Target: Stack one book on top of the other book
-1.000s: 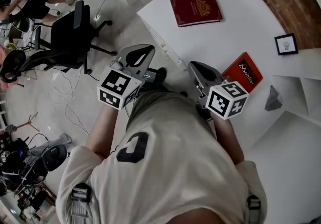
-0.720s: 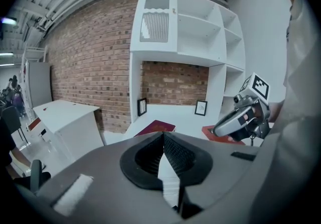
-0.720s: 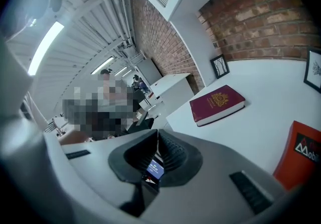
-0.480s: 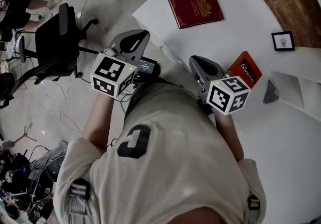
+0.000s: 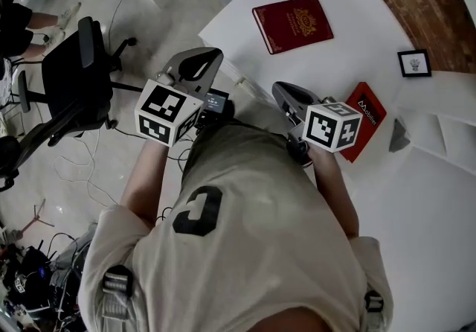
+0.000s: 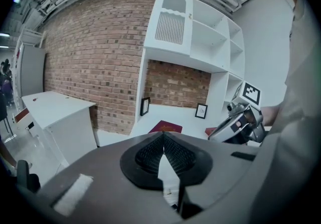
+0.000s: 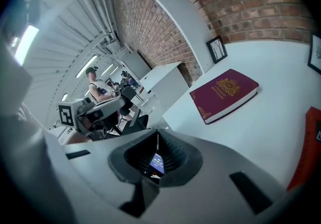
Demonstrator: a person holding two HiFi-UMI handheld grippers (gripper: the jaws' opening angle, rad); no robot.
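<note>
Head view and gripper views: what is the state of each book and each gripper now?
maroon book: closed, flat on the white table, nothing on it.
red book: closed, flat on the table, apart from the maroon book.
left gripper: jaws together, empty.
right gripper: jaws together, empty.

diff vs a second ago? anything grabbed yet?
The left gripper and right gripper moved forward toward the table; the right one is now beside the red book. Nothing grabbed: both shut, empty. The maroon book and red book are unmoved, flat and apart.
</note>
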